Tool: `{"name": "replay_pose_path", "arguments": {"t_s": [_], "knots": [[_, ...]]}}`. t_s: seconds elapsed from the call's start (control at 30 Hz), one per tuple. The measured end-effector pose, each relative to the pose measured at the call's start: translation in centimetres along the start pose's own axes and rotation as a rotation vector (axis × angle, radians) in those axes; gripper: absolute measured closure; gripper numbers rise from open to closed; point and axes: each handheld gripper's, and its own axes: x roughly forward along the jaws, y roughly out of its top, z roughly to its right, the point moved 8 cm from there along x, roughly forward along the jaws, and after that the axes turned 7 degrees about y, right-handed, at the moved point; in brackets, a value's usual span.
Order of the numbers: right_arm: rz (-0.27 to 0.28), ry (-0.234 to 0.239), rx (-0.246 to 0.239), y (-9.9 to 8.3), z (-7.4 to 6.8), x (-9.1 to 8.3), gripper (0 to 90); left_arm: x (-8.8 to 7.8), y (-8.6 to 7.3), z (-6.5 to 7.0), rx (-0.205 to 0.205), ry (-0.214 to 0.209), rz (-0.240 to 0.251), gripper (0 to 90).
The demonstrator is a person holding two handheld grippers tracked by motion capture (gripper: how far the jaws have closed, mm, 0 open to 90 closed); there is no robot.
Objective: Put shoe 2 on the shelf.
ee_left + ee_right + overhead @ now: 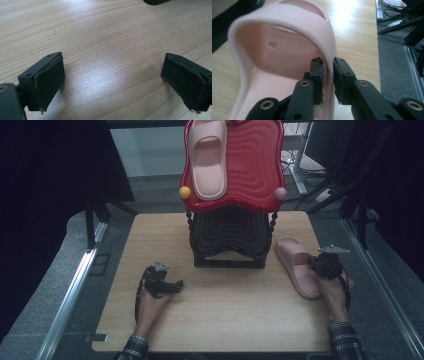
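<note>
Right gripper (328, 72) pinches the pink slipper (299, 267) strap's edge (near the table (225, 320) rim) — left gripper (112, 77) gapes, released, over bare wood.

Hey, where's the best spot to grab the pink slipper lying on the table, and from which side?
Grip the pink slipper by the side of its strap arch, coming from the person's side through the open heel end. The arch stands up as a thin wall, so one jaw fits inside and one outside. The right gripper already pinches it that way, probably securely enough to lift.
</note>
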Motion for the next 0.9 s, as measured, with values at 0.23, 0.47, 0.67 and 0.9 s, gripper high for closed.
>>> {"name": "replay_pose_path", "arguments": {"t_s": [0.23,0.47,0.67,0.9], "knots": [[0.005,-0.008,0.017,-0.2,0.1,0.0,83.6,0.0,0.0,0.0,0.0,0.0,0.0,4.9],[0.038,-0.025,0.02,0.2,-0.1,-0.5,83.7,0.0,0.0,0.0,-0.001,0.0,0.0,4.9],[0.084,-0.042,0.04,0.9,-0.2,-1.1,83.5,0.0,0.0,0.0,-0.003,0.001,0.001,5.1],[0.149,-0.033,0.06,2.7,-0.9,-2.0,83.4,0.0,0.0,0.0,-0.002,0.001,0.001,5.0]]}}
